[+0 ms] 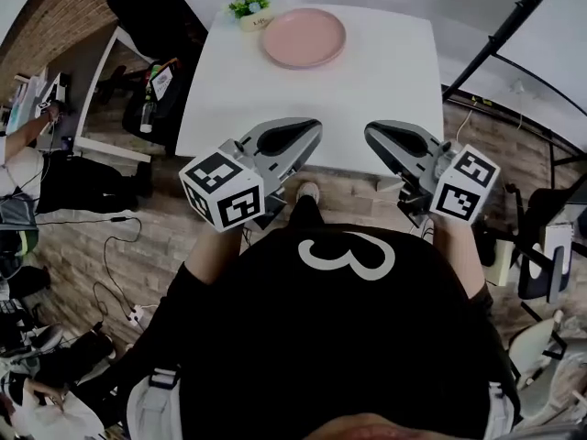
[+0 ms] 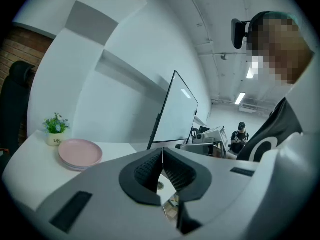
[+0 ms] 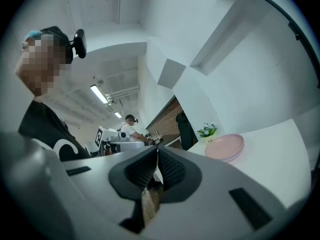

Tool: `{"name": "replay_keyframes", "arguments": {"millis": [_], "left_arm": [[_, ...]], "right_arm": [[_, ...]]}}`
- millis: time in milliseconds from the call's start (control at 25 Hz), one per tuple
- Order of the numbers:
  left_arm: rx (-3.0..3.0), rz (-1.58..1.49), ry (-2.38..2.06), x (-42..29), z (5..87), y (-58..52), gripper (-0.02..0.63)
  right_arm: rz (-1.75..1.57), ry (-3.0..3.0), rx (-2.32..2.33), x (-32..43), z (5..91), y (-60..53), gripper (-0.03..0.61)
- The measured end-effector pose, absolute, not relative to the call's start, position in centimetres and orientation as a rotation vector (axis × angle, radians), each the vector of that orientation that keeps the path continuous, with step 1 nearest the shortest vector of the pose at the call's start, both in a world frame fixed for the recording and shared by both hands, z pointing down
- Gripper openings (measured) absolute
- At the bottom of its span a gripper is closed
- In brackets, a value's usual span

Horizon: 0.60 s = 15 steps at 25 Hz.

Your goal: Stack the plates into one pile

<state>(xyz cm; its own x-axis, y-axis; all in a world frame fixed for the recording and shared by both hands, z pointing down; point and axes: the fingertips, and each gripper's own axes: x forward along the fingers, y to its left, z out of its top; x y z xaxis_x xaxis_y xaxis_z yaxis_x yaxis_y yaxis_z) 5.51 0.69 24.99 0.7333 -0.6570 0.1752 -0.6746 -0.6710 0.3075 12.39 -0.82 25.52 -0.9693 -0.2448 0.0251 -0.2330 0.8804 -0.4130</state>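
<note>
A pile of pink plates (image 1: 304, 38) rests at the far end of the white table (image 1: 367, 90). The pile also shows at the left of the left gripper view, as pink plates (image 2: 80, 153), and at the right of the right gripper view, as pink plates (image 3: 225, 147). My left gripper (image 1: 307, 136) and right gripper (image 1: 376, 136) hang side by side over the table's near edge, well short of the plates. In their own views the left gripper (image 2: 162, 156) and the right gripper (image 3: 157, 154) have their jaws shut together with nothing between them.
A small potted plant (image 1: 250, 5) stands just behind the plates. A black chair (image 1: 147, 7) sits at the table's far left and a black stand (image 1: 495, 44) at its right. Cables (image 1: 110, 246) lie on the brick floor. Another person (image 2: 241, 136) stands in the background.
</note>
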Motion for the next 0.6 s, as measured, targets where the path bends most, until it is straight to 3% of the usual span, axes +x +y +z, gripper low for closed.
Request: {"name": "replay_keyframes", "arguments": {"millis": [600], "left_arm": [[2.68,0.07,-1.009,10.1,22.8,5.6,0.017]], "right_arm": [[-0.481,3.043,-0.485,16.9,23.5,3.4,0.023]]}}
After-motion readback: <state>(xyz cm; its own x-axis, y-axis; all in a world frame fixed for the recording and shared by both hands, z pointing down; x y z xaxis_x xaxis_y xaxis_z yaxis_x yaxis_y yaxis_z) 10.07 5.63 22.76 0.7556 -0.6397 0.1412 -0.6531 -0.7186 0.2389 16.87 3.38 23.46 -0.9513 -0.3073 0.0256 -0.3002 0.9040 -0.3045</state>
